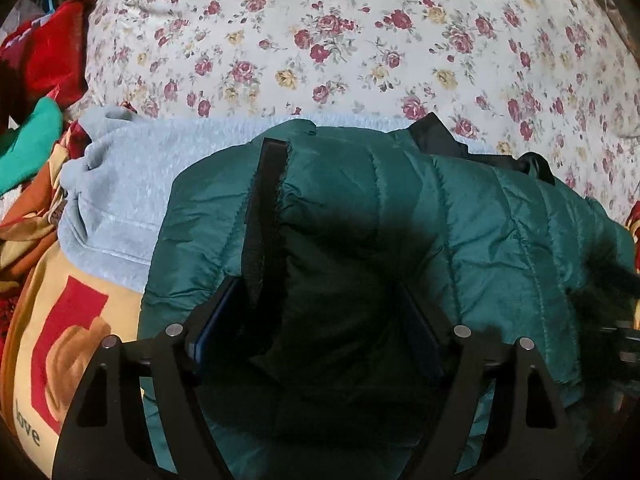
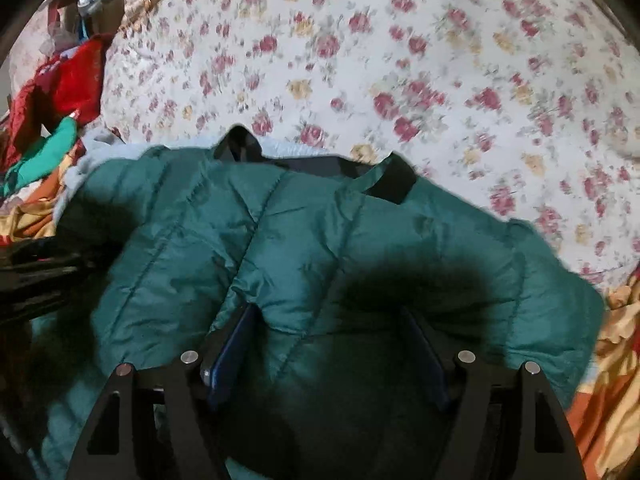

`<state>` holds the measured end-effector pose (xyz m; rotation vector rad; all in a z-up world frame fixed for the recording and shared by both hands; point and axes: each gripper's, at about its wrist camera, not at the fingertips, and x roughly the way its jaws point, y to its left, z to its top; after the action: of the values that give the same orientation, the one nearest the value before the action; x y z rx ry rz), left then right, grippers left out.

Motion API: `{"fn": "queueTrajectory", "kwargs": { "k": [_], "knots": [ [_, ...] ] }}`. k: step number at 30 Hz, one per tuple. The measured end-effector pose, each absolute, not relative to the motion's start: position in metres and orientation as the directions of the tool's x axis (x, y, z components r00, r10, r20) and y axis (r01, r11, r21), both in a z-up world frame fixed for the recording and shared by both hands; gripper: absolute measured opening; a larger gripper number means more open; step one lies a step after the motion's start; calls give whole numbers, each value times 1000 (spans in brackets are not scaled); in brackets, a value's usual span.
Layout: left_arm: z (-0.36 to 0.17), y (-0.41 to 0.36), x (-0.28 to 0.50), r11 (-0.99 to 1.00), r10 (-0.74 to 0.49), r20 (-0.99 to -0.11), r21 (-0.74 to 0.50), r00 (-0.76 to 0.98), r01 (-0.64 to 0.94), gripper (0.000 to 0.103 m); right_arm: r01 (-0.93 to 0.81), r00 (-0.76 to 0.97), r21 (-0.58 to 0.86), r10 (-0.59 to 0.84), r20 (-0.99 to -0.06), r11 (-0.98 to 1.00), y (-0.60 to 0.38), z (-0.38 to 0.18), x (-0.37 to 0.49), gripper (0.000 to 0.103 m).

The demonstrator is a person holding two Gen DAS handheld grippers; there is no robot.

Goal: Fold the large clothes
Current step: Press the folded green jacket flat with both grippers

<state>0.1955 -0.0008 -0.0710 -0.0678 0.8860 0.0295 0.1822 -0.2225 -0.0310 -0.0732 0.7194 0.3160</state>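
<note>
A dark green quilted puffer jacket (image 1: 400, 208) (image 2: 320, 240) lies bunched on a bed, on top of a pale blue-grey fleece garment (image 1: 120, 200). A black zip strip (image 1: 264, 216) runs down the jacket's left part, and a black cuff (image 2: 394, 184) shows at its far edge. My left gripper (image 1: 320, 312) hovers low over the jacket's near left part, jaws wide apart, with padded fabric lying in the gap but not pinched. My right gripper (image 2: 328, 332) stands the same way over the jacket's right part, jaws apart, its shadow on the fabric.
A white bedsheet with a rose print (image 1: 360, 40) (image 2: 440, 80) stretches beyond the jacket. Red clothes (image 1: 48, 52) and a teal garment (image 1: 28, 148) are piled at the left. A tan blanket with a bear print (image 1: 60, 340) lies at the near left, and orange-gold fabric (image 2: 616, 352) at the right.
</note>
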Motion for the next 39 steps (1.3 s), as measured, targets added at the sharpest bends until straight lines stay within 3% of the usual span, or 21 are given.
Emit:
{"fn": "queueTrajectory", "kwargs": {
  "k": [4,9,13,17,22,29,33,39],
  "knots": [
    [-72,-3,195,998,6,-769,-37,639,-53,80,-282,757,15,232,-611,959,-251,-19,153,73],
    [-77,-6,196,998,12,-767,-31,642,-56,83,-198,705,56,182,-686,979,-279,-54,172,73],
    [-80,-9,198,997,23,-763,-26,646,-67,85,-180,707,70,179,-685,981,-274,-72,186,79],
    [-82,-9,198,997,22,-761,-28,648,-67,85,-176,701,66,172,-693,982,-277,-63,183,80],
    [-82,-9,198,997,20,-757,-30,653,-66,87,-184,755,52,175,-632,982,-280,-40,147,80],
    [-82,-8,197,998,11,-754,-38,657,-60,90,-165,699,41,146,-700,986,-267,-75,164,84],
    [-74,0,193,997,-41,-776,-72,630,-23,90,-148,705,35,131,-698,988,-267,-63,159,85],
    [-52,19,160,998,-14,-766,-46,642,-34,90,-150,725,48,143,-673,988,-280,-38,116,85]
  ]
}}
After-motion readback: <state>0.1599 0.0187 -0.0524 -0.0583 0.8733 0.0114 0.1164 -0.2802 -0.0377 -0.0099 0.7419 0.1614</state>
